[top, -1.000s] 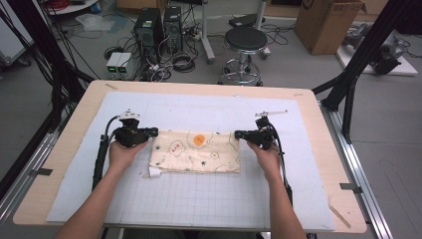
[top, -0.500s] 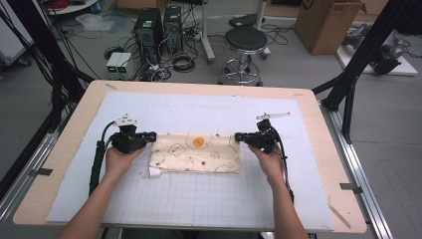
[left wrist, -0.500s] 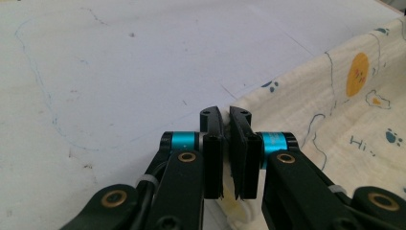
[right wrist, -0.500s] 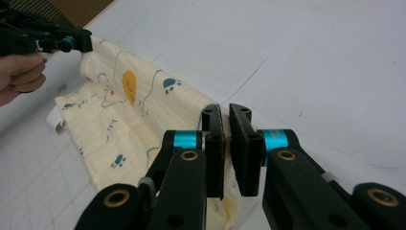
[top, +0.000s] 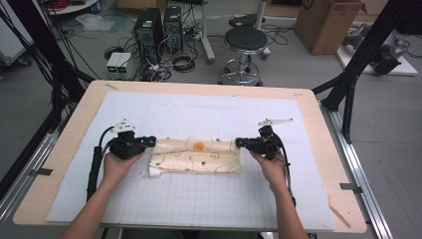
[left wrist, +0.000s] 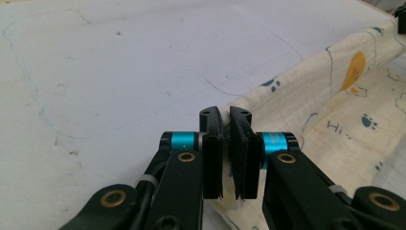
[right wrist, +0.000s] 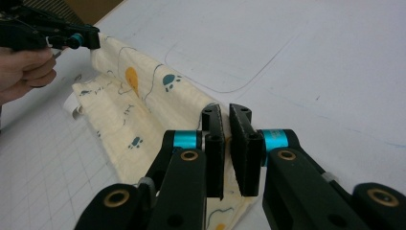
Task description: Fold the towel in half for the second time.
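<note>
A cream cloth [top: 196,155] printed with paw marks and an orange shape lies folded in a long band at the middle of the white mat. My left gripper [top: 149,141] is shut on the cloth's far left corner, and my right gripper [top: 239,143] is shut on its far right corner. In the left gripper view the jaws [left wrist: 225,117] stand almost together over the cloth's edge [left wrist: 344,105]. The right gripper view shows my right gripper [right wrist: 226,115] pinching the cloth's [right wrist: 129,100] fold, with my left gripper [right wrist: 91,40] at the far end.
The white gridded mat [top: 209,199] covers a wooden table [top: 318,124]. A small white tag [top: 154,172] sticks out at the cloth's near left corner. Beyond the table stand a stool [top: 245,40], computer towers [top: 159,27] and a cardboard box [top: 331,22].
Both hands have drawn the cloth's far edge toward the person, so the cloth now lies as a narrower band. Both grips have stayed the same.
</note>
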Demonstrator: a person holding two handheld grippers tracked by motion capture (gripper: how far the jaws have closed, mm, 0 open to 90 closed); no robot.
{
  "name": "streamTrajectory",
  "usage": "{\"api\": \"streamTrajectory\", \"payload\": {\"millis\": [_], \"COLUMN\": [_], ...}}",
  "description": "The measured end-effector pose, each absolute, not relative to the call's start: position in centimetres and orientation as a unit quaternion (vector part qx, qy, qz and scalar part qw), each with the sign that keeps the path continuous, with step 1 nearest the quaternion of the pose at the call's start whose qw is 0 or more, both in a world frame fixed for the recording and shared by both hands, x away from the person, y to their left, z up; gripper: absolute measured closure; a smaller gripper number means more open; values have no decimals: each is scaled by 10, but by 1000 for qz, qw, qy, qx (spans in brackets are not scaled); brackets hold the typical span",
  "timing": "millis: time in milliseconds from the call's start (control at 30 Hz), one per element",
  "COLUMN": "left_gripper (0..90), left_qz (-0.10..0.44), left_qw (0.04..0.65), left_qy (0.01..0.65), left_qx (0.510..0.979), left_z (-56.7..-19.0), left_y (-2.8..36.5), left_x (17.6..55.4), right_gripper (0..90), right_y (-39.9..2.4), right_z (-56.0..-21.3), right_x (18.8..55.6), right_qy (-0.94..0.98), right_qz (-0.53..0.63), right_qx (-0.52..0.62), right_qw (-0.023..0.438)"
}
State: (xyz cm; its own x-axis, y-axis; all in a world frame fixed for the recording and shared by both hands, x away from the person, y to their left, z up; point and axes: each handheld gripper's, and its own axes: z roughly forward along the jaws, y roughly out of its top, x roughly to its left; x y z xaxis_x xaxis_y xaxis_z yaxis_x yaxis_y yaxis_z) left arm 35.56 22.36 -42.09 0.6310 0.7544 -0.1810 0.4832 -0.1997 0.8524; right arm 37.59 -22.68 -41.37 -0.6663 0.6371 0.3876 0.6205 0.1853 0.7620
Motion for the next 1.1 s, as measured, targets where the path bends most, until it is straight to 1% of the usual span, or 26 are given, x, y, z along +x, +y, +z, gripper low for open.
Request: {"api": "streamTrajectory", "payload": {"millis": [233,400,533,800,967,1100], "left_gripper": [831,829,829,823,807,800], "left_qz": [142,148,138,134,129,125], "left_qw": [485,474,473,473,463,457], "left_qy": [389,375,375,366,360,354], "left_qx": [771,783,785,790,799,807], "left_z": [-418,-420,-427,-428,-432,-432], "left_y": [224,221,223,225,227,226], "left_x": [348,340,334,324,318,314], "right_gripper": [847,846,845,837,824,822], "right_y": [-228,-228,-228,-226,-226,-224], "right_z": [-414,-416,-418,-422,-427,-424], "right_x": [365,357,352,343,339,334], "right_qy": [776,781,786,796,803,810], "right_qz": [491,488,484,474,466,460], "right_qx": [396,390,386,375,371,364], "right_qw": [7,7,4,9,2,5]}}
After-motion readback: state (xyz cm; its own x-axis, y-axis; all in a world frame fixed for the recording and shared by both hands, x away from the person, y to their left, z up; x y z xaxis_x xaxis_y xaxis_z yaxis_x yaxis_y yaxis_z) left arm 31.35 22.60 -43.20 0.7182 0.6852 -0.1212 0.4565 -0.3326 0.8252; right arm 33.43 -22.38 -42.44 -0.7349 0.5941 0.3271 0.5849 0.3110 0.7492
